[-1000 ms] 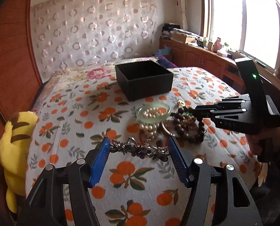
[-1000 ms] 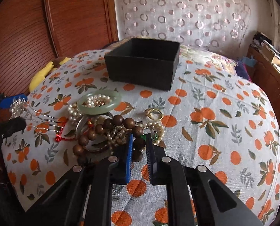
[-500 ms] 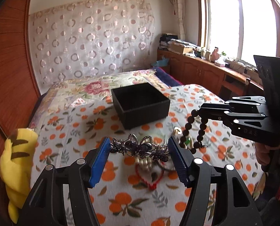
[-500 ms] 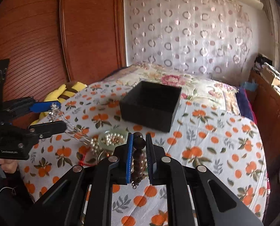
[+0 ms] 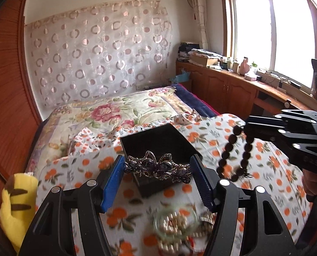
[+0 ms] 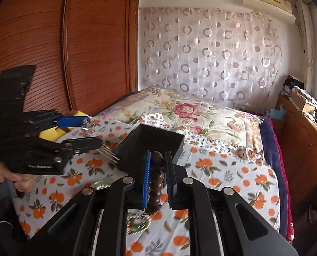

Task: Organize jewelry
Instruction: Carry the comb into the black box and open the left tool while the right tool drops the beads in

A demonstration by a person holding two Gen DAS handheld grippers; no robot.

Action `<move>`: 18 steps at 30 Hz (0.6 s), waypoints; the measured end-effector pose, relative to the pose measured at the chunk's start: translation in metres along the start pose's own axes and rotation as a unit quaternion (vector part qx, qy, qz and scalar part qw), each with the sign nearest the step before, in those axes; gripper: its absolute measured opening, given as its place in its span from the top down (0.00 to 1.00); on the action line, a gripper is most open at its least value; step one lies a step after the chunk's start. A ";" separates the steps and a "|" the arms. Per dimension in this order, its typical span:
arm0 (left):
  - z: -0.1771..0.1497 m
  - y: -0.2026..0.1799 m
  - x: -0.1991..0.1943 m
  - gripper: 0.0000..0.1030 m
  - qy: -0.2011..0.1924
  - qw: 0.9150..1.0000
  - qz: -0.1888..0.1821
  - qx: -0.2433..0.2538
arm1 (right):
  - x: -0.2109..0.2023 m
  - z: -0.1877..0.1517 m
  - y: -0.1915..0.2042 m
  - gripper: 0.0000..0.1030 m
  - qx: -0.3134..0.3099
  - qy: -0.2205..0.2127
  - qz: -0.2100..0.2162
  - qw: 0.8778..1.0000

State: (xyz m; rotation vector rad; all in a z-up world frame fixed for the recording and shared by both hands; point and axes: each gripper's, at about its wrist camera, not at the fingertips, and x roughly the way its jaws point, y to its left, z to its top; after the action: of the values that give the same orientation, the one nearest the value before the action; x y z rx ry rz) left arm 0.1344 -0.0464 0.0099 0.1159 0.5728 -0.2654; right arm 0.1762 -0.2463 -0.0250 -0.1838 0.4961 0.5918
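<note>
My left gripper [image 5: 157,168] is shut on a dark jewelled hair comb [image 5: 157,167], held in the air just in front of the open black box [image 5: 158,144] on the bed. From the right wrist view the left gripper [image 6: 88,132] holds the comb's metal prongs [image 6: 108,152] beside the box [image 6: 149,147]. My right gripper [image 6: 157,170] is shut on a brown wooden bead bracelet [image 6: 157,177] that hangs down before the box. In the left wrist view the right gripper [image 5: 246,125] dangles the bracelet [image 5: 236,153] to the box's right.
The remaining jewelry pile with a green bangle and pearls [image 5: 177,226] lies on the orange-print sheet [image 5: 201,196] below my left gripper. A yellow plush toy [image 5: 15,204] lies at the bed's left edge. A wooden wardrobe [image 6: 62,53] stands left, a cabinet [image 5: 226,89] right.
Both grippers have lifted off the jewelry pile with their pieces and moved forward toward the black box, which is now much closer in both views.
</note>
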 end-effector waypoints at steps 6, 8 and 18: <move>0.019 0.007 0.039 0.41 0.014 1.000 0.000 -0.004 | 0.017 0.016 -0.020 0.86 0.000 -0.004 0.005 1.000; 0.021 0.008 0.050 0.41 0.020 1.000 0.000 -0.006 | 0.024 0.019 -0.026 0.86 0.002 -0.003 0.006 1.000; 0.031 0.019 0.097 0.41 0.048 0.999 -0.012 -0.020 | 0.061 0.035 -0.042 0.86 0.006 0.003 0.019 1.000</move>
State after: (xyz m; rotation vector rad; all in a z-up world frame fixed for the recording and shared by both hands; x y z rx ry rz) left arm 0.2342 -0.0543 -0.0170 0.0837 0.6756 -0.2724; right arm 0.2579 -0.2399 -0.0243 -0.1654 0.5098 0.6259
